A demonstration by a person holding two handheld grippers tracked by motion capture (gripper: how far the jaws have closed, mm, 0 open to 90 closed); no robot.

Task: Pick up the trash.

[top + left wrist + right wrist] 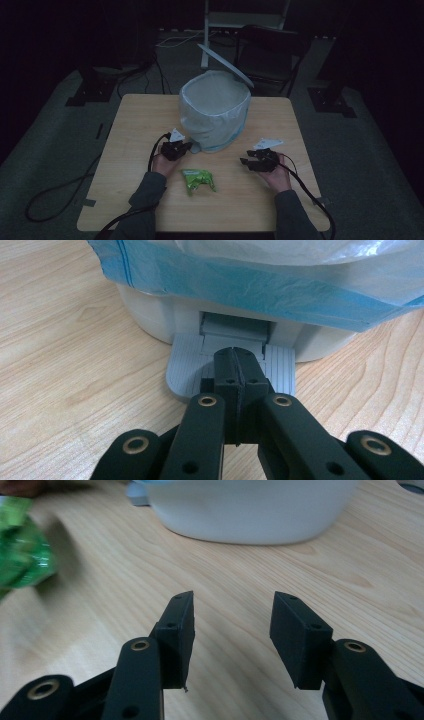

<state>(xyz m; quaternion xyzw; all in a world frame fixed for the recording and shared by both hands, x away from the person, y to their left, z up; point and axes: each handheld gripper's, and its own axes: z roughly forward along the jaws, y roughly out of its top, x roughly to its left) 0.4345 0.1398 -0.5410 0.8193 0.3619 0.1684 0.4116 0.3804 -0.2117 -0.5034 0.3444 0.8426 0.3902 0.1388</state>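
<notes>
A white pedal bin (215, 110) lined with a pale bag stands at the middle of the wooden table (130, 150), its lid (225, 65) tipped up. My left gripper (186, 146) is shut with nothing between its jaws. In the left gripper view its closed tips (239, 365) rest on the grey ribbed pedal (187, 367) at the foot of the bin (150, 315). A crumpled green packet (198, 180) lies in front of the bin, between my hands. My right gripper (246, 162) stands open and empty just over the table (232, 615), right of the packet (22, 550) and short of the bin (250, 510).
The bag's blue hem (250, 285) hangs over the bin's side. Beyond the table stand a dark folding chair (270, 50) and black stand feet (90, 90) on grey carpet. Cables trail off the table's left and right edges.
</notes>
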